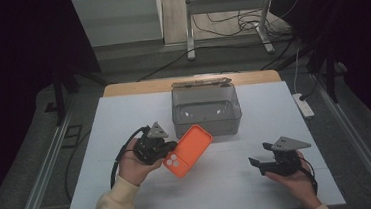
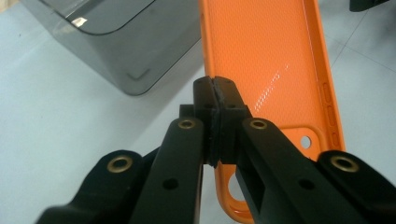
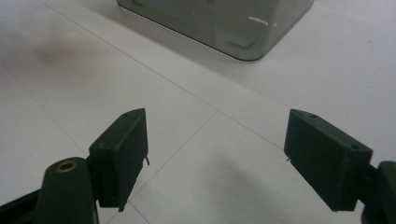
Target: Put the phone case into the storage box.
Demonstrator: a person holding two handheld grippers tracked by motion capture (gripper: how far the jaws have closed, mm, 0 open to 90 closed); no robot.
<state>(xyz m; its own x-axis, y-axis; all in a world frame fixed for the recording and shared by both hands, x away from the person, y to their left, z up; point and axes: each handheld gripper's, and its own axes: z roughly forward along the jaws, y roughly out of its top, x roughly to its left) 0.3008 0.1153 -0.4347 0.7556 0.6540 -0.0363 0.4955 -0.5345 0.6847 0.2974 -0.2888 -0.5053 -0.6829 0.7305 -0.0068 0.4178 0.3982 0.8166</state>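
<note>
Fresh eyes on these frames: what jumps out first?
The bright orange phone case, held off the white table at mid-left, its inner side up in the left gripper view. The left tool is clamped shut on the case's edge near the camera cutout. Behind it stands a smoky grey see-through box, and the right tool rests at the right with its jaws wide open and nothing between them.

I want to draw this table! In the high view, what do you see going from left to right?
Left gripper → orange phone case → right gripper → white power strip, which sits past the table's right edge.
</note>
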